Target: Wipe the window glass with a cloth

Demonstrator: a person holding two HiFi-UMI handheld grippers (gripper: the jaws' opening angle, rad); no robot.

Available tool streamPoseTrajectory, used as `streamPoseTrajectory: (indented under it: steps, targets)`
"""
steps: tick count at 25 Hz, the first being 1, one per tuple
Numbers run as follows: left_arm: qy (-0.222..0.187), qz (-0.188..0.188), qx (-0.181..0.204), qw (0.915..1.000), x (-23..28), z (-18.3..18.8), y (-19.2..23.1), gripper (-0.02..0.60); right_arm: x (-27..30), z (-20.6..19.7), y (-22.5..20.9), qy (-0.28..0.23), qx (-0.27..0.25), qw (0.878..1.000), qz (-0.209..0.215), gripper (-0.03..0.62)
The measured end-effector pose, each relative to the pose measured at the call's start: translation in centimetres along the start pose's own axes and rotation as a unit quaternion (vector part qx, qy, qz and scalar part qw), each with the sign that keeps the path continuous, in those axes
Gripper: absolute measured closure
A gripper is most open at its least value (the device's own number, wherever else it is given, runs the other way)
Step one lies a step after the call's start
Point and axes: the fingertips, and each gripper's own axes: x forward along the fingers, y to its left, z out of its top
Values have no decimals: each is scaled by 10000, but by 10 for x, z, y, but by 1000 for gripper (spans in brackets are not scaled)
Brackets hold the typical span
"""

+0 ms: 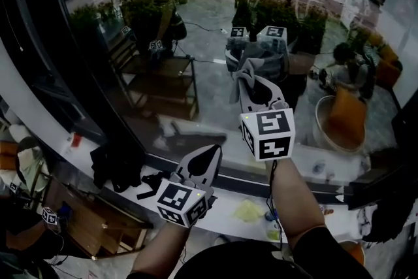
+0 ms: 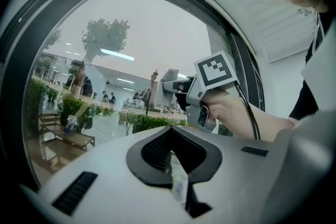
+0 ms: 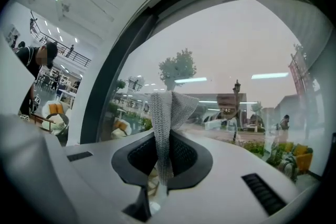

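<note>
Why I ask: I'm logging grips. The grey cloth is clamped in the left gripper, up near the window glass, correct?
No. The grey cloth is clamped in the right gripper, not the left gripper, up near the window glass; the right gripper view shows it.

A crumpled black fabric bundle (image 1: 117, 165) lies on the white sill (image 1: 225, 200), left of the left gripper (image 1: 208, 157); a yellow crumpled scrap (image 1: 248, 210) lies to its right.

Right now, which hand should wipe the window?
Right: the right hand-held gripper is shut on the cloth, up at the window glass; the left hand-held gripper is shut, empty, lower.
</note>
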Motion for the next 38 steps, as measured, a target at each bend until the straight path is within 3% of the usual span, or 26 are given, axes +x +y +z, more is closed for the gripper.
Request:
streamPoseTrajectory:
  steps: [12, 18, 25, 31, 38]
  targets:
    - [-17, -96, 17, 10000, -2, 1, -5, 574, 2, -3, 5, 49, -12, 10000, 35, 542]
    - [1, -175, -58, 9998, 1, -5, -14, 574, -31, -4, -15, -118, 41, 9999, -118, 542]
    - [240, -704, 15, 9972, 16, -30, -51, 574, -91, -21, -52, -335, 578, 9974, -267, 542]
    - [567, -1378, 48, 9888, 29, -63, -107, 574, -167, -61, -96, -98, 561, 9946, -863, 542]
    - [963, -1758, -186, 9795, 35, -99, -169, 574, -270, -118, -125, 329, 723, 9871, -1389, 542]
